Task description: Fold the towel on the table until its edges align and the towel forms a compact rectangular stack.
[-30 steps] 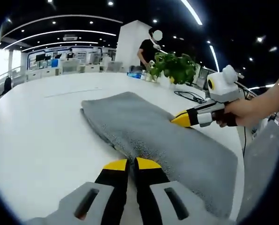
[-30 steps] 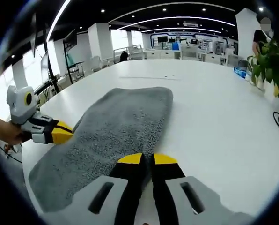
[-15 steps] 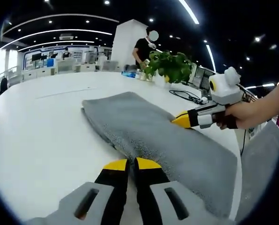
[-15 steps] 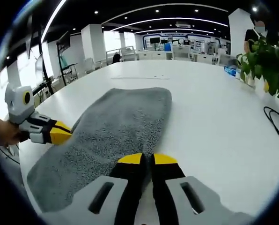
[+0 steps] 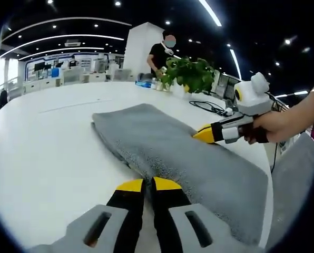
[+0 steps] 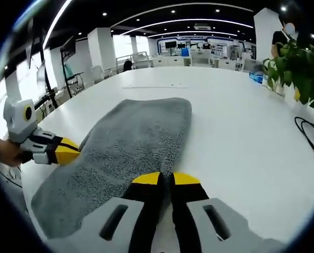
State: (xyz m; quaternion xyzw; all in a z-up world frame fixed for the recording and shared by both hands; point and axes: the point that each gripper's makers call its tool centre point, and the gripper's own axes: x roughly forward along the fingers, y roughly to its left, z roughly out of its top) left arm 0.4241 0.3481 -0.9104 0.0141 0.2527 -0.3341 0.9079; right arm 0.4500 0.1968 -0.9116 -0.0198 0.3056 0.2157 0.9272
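The left gripper point(image 5: 148, 184), jaws closed together, is resting at the near edge of the grey towel point(image 5: 183, 158) on the white table point(image 5: 41, 153). The right gripper point(image 5: 203, 134) is touching the towel's far edge.

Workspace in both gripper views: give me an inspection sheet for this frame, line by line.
Surface: white table, wide and bare around the job.
Job's things: grey towel, lying flat in a long folded strip.
Clutter: potted plant and small items at the far table edge, too small to name.
Grippers: left gripper and right gripper both have their jaws together, one at each long edge of the towel; whether they pinch cloth cannot be told.
Cables: black cable on the table near the plant.
Surroundings: open office, ceiling lights, a person standing behind the plant.
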